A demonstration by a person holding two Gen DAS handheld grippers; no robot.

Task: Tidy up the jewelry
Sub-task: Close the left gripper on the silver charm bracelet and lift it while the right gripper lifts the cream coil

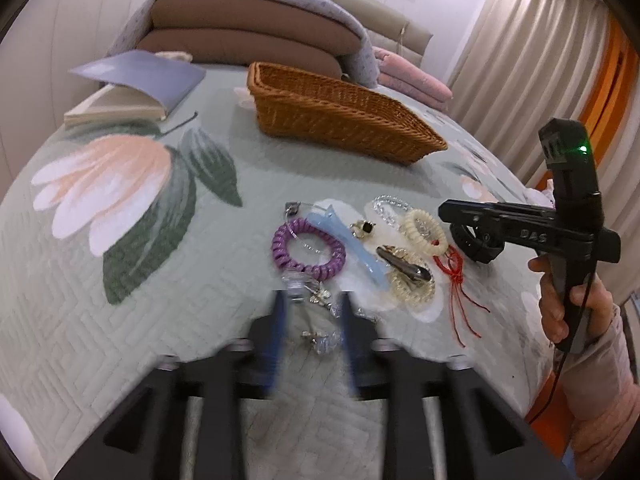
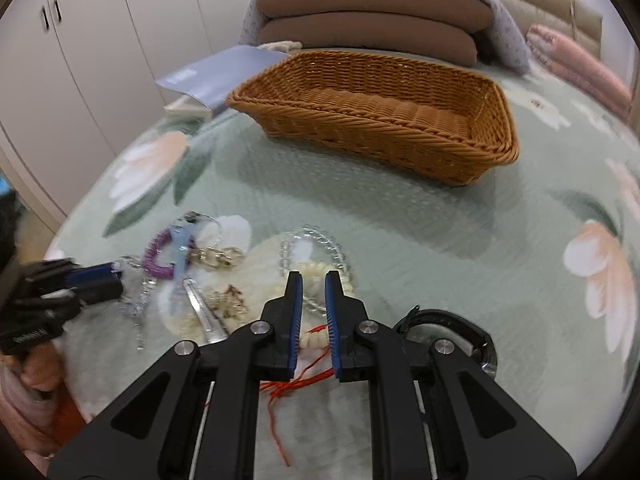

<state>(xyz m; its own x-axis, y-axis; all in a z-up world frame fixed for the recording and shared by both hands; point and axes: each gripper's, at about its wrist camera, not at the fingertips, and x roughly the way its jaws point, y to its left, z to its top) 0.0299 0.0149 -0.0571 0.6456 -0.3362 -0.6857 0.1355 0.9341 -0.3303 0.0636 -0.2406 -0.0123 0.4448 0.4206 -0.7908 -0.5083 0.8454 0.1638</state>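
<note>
Jewelry: a loose cluster on the green quilt point(image 1: 168, 320), near its front edge, well short of the basket point(image 1: 340, 120).
Basket: woven, brown, oblong; stands farther back on the quilt and nothing shows inside it in the right wrist view.
Left claw point(image 1: 314, 308): blurred; blue pads stand apart, nothing pressed between them.
Left claw, relation: low over the near edge of the cluster; small clear and gold pieces point(image 1: 320, 340) lie in the gap between its pads; contact cannot be told.
Purple coil point(image 1: 308, 250): just beyond the left claw's tips, flat on the quilt.
Blue clip point(image 1: 352, 240): lies aslant across the right side of the purple coil.
Metal clip point(image 1: 404, 266): rests on a pale coil point(image 1: 412, 288), right of the blue clip.
Cream coil point(image 1: 424, 232): at the right of the cluster, beside a clear bead strand point(image 1: 386, 206).
Red cord point(image 1: 456, 280): trails from the cream coil toward the quilt's front.
Right claw point(image 2: 313, 320): jaws narrow, a slim gap between the pads; no grip shows.
Right claw, relation: above the cream coil and red cord, both seen through and below the gap.
Black band point(image 2: 452, 328): just right of the right claw, partly hidden by it.
Book point(image 1: 120, 92): open, at the far left of the quilt.
</note>
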